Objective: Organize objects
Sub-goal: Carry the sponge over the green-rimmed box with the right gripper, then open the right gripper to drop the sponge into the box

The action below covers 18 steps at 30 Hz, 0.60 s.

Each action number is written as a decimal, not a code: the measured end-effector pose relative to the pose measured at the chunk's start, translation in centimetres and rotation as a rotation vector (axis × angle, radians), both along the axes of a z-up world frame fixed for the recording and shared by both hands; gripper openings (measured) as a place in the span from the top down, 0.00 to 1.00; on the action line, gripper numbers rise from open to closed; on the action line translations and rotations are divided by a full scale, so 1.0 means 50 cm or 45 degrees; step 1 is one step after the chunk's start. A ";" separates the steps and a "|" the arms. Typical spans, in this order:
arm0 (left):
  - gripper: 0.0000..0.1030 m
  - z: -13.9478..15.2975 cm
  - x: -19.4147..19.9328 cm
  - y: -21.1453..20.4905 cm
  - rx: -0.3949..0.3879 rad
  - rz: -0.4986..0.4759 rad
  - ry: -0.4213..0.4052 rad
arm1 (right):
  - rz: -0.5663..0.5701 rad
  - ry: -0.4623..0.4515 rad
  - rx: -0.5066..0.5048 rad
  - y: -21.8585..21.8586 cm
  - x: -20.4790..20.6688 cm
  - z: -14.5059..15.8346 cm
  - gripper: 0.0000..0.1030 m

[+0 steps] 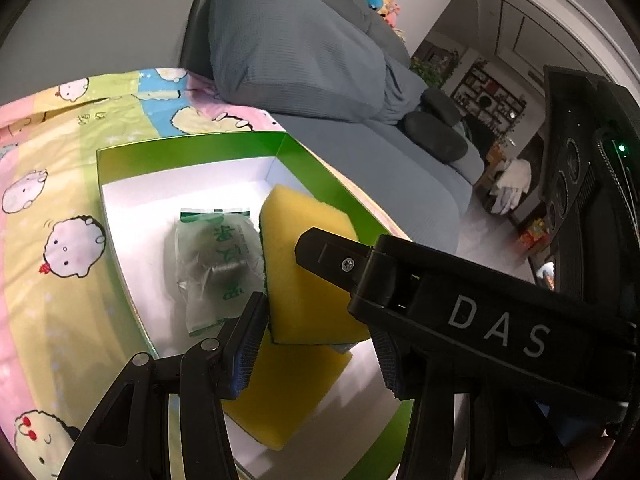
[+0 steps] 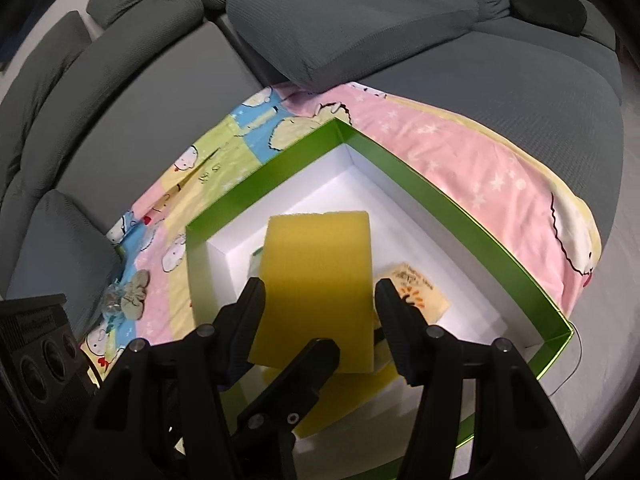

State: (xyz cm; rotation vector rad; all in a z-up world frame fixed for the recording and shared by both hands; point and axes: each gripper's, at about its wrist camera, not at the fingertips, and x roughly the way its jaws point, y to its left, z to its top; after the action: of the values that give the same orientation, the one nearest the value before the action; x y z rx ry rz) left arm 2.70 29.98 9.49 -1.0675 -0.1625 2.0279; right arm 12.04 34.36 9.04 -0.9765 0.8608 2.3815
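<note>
Left wrist view shows my left tongs (image 1: 316, 312) squeezing a yellow sponge (image 1: 308, 264) by its sides. My right tongs (image 2: 320, 312) also reach in here, one finger (image 1: 332, 256) lying across the sponge's face. Right wrist view shows that same sponge (image 2: 316, 280) between my right tongs, both pads touching its edges, so both tongs hold it. It hangs tilted over the green box (image 1: 192, 152). Under it in the box lie another yellow sponge (image 1: 288, 384), a clear packet (image 1: 216, 264) and a small card (image 2: 420, 292).

- Your box (image 2: 472, 216) sits on the blanket (image 2: 460, 148), sofa cushions (image 2: 352, 20) behind it.
- Inside it, your packet (image 1: 216, 264) lies left of the held sponge (image 1: 304, 280).
</note>
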 end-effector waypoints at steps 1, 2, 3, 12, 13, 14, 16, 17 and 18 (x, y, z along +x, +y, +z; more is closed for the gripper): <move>0.50 0.000 -0.001 0.001 -0.003 0.003 0.003 | 0.001 -0.001 -0.004 0.001 -0.001 -0.001 0.44; 0.50 0.000 0.000 0.001 -0.007 0.005 0.005 | 0.004 -0.001 -0.007 0.002 -0.003 -0.003 0.44; 0.50 0.000 -0.001 0.001 -0.010 0.006 0.005 | 0.005 -0.001 -0.008 0.001 -0.003 -0.003 0.44; 0.50 -0.001 -0.007 -0.010 -0.023 0.032 0.007 | -0.019 -0.046 -0.001 0.003 -0.009 -0.014 0.44; 0.50 0.001 -0.007 -0.013 -0.020 0.035 0.005 | -0.025 -0.051 0.000 0.004 -0.009 -0.014 0.44; 0.50 0.004 -0.006 -0.020 -0.023 0.046 0.010 | -0.032 -0.055 0.002 0.005 -0.010 -0.015 0.44; 0.50 0.011 -0.005 -0.033 -0.037 0.073 0.032 | -0.050 -0.060 0.004 0.007 -0.008 -0.014 0.44; 0.50 0.016 -0.003 -0.043 -0.043 0.087 0.047 | -0.060 -0.065 0.010 0.006 -0.007 -0.012 0.42; 0.50 0.025 0.000 -0.059 -0.045 0.105 0.065 | -0.066 -0.066 0.020 0.004 -0.007 -0.009 0.40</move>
State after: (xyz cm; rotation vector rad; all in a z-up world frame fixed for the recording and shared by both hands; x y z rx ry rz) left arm 2.68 27.03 10.72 -1.0451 -0.1475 2.1372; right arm 11.71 34.58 8.58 -0.9928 0.8369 2.3060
